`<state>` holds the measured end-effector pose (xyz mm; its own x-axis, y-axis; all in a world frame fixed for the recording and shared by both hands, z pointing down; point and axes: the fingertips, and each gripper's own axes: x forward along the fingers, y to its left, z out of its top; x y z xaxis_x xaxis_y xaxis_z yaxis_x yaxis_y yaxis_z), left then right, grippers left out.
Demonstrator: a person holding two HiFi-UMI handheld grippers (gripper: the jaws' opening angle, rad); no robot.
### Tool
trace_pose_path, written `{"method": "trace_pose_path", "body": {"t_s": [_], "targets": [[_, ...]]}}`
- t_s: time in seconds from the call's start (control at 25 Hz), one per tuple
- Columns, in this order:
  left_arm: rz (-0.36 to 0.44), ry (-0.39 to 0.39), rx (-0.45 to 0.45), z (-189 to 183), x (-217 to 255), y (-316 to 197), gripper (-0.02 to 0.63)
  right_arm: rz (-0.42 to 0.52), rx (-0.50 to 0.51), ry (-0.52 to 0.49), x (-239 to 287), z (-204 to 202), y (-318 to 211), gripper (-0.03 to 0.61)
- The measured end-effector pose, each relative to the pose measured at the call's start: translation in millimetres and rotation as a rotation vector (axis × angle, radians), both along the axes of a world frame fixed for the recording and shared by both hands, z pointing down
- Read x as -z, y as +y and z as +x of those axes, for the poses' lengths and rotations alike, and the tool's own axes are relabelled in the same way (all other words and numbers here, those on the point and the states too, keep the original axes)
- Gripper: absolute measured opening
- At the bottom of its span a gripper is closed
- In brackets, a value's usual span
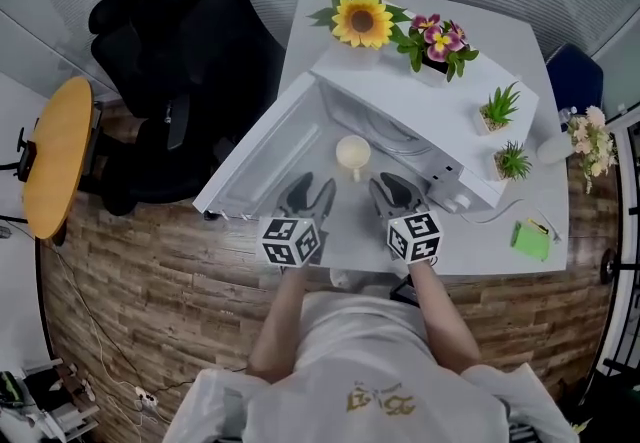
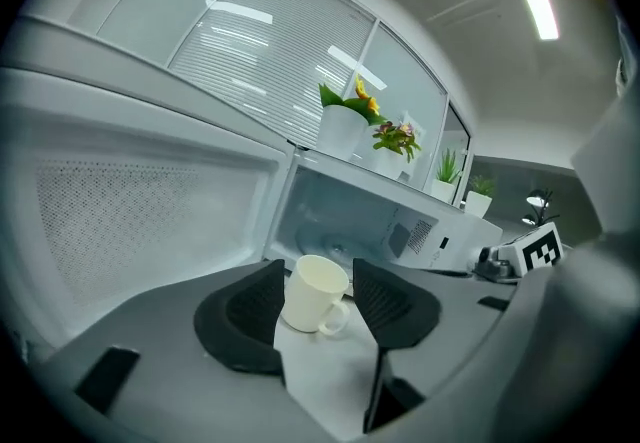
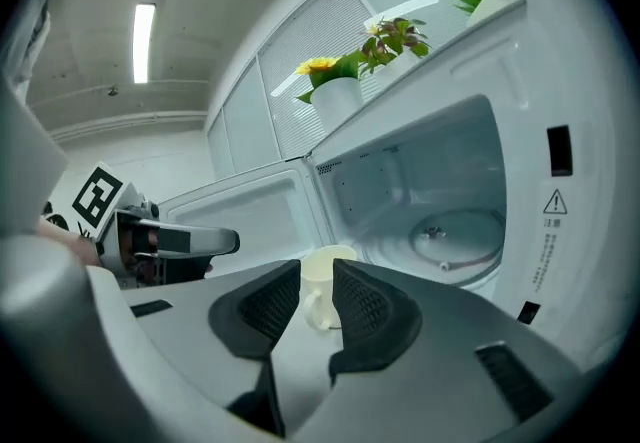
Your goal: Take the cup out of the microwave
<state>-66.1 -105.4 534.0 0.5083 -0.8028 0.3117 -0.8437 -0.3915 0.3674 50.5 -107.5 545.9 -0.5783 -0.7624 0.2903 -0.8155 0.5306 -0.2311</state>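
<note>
The microwave [image 1: 405, 96] sits on the white counter [image 1: 355, 253] with its door [image 1: 258, 149] swung wide to the left. The cream cup [image 1: 352, 155] stands upright on the counter just in front of the open cavity, handle turned toward the person. Inside, the glass turntable [image 3: 462, 231] is bare. The left gripper [image 1: 313, 187] hangs just short of the cup with its jaws well apart. From its own view the cup [image 2: 315, 293] shows in the gap beyond the pads, touching neither. The right gripper [image 1: 394, 189] is beside it, its jaws only a narrow way apart and holding nothing. The cup [image 3: 322, 271] sits past its tips too. On top of the microwave stand a sunflower [image 1: 362, 21], a pot of pink flowers [image 1: 440, 39] and two small green plants [image 1: 498, 109].
</note>
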Motion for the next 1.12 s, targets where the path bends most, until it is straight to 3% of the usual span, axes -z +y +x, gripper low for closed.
{"method": "trace_pose_path", "body": {"t_s": [0.48,0.72,1.12], "targets": [[0.076,0.006,-0.009,-4.9,34.7,12.7,0.195,0.117,-0.068,0.043,45.0,-1.8,17.8,0.083],[0.11,-0.023,-0.012,-9.5,46.3,22.5,0.178,0.153,-0.104,0.069,55.5,0.4,29.4,0.013],[0.143,-0.034,0.016,-23.4,54.1,29.6,0.06,0.195,-0.139,0.122,65.9,-1.2,39.4,0.011]]}}
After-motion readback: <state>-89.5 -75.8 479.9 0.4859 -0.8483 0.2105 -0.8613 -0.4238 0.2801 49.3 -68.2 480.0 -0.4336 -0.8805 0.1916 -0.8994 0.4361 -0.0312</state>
